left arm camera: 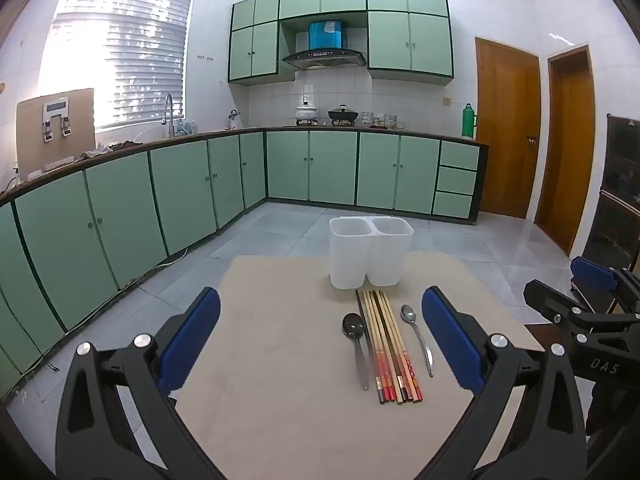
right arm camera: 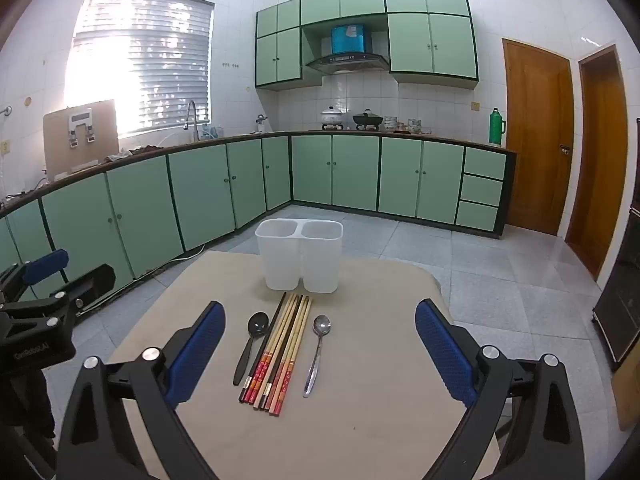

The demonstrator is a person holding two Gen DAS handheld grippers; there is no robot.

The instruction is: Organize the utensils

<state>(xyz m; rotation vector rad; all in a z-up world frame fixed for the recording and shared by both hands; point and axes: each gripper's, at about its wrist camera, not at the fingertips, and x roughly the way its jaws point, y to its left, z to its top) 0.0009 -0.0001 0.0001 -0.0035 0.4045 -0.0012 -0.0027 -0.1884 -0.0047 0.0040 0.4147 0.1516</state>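
Note:
A white two-compartment holder (left arm camera: 370, 252) (right arm camera: 299, 256) stands empty at the far edge of a beige table (left arm camera: 280, 360) (right arm camera: 360, 360). In front of it lies a bundle of several chopsticks (left arm camera: 390, 346) (right arm camera: 282, 350), tips toward the holder. A dark spoon (left arm camera: 357, 346) (right arm camera: 251, 344) lies to their left and a silver spoon (left arm camera: 417, 336) (right arm camera: 317, 352) to their right. My left gripper (left arm camera: 320, 336) is open and empty above the near table, left of the utensils. My right gripper (right arm camera: 320, 340) is open and empty, raised over the utensils.
The right gripper's body shows at the right edge of the left wrist view (left arm camera: 592, 312); the left gripper's body shows at the left edge of the right wrist view (right arm camera: 44, 304). Green kitchen cabinets (left arm camera: 160, 192) line the far walls. A dark cabinet (right arm camera: 624, 280) stands right.

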